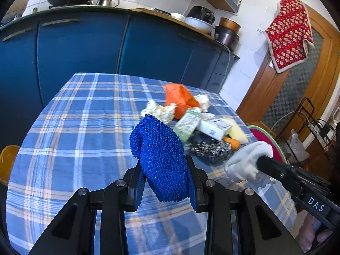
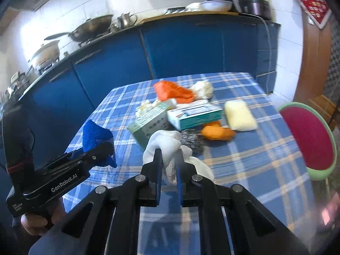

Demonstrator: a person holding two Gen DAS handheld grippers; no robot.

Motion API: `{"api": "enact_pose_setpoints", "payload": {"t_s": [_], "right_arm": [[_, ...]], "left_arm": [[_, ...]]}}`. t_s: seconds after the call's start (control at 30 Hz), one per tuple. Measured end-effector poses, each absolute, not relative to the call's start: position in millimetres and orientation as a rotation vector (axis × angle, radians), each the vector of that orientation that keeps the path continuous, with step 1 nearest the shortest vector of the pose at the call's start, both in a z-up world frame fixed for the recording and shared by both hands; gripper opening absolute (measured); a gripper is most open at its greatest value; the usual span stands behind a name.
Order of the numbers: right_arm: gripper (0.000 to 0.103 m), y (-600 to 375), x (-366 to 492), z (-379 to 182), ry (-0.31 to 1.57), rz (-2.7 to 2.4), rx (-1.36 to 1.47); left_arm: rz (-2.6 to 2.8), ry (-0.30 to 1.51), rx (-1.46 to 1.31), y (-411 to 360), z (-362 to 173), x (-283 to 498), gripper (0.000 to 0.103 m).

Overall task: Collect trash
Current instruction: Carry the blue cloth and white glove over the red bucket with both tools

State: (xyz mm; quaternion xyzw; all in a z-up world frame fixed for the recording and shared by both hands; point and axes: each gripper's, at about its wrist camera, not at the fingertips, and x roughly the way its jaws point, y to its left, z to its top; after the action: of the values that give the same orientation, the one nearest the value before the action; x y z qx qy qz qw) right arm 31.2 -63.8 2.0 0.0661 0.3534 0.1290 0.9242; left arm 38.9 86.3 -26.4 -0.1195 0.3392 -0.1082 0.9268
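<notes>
1. Both hands are loaded. The left gripper has its fingers closed onto a blue mesh cloth. The cloth is pinched low down, so most of it stands up above the tips and a corner droops below them.
2. The right gripper is clamped on a crumpled white cloth (could be a glove or a rag, can't tell). The fingers are nearly together, with the wad bulging out ahead of and beside the tips.
3. My guess on why they're held like that: both pieces are up off the bench, above the checked tablecloth, which looks like carrying height, not picking height. Grabbing two at once saves a trip.
4. The rest of the trash sits in one heap past the fingers, toward the far right of the bench: an orange bag, white crumpled paper, a green box, a white and teal box, a steel scourer, a yellow sponge and something orange.
5. The scourer is the closest, just beyond the white cloth.
6. The red basin with a green rim sits off the right edge of the bench. That's probably the drop spot, so the task is early on.
</notes>
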Motion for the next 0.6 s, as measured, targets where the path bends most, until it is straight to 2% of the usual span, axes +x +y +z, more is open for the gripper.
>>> {"api": "enact_pose_setpoints", "payload": {"t_s": [0.6], "right_arm": [[0.014,-155.6,18.4,21.1,0.640,0.214,0.271]], "left_arm": [[-0.320,0.683,-0.158,-5.7,21.3,37.8,0.035]]}}
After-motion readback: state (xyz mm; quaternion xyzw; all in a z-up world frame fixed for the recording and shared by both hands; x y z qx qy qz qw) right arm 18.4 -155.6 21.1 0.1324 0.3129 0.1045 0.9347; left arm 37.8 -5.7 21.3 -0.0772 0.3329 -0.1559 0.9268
